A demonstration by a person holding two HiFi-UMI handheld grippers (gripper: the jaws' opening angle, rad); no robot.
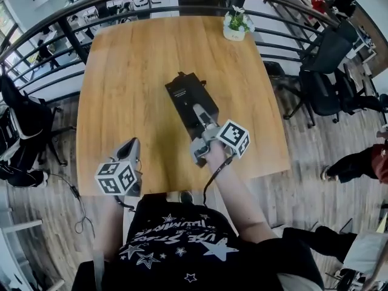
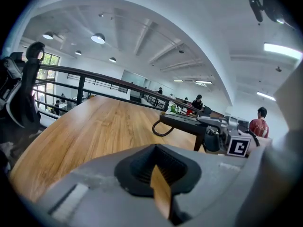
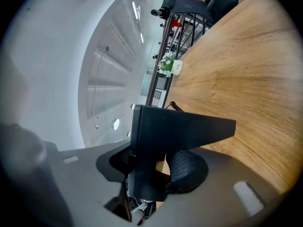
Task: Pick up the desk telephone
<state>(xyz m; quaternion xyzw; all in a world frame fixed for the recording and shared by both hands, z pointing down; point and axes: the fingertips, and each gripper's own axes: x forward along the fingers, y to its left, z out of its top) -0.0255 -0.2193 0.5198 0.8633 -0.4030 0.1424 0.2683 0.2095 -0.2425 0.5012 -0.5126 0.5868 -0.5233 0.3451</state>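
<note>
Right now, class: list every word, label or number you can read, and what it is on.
None reads for certain.
On the shirt: white lettering among stars, upside down, blurred.
On the desk telephone: faint marks, too small.
On the marker cubes: square patterns, no words.

The table (image 1: 133, 71) had a wide top of light wood with rounded corners, and its grain ran toward the far edge. A small potted plant (image 1: 235, 26) in a white pot stood directly on it, close to that far edge. The black desk telephone (image 1: 183, 97) was over the middle, but whether its base touched the wood could not be told.
</note>
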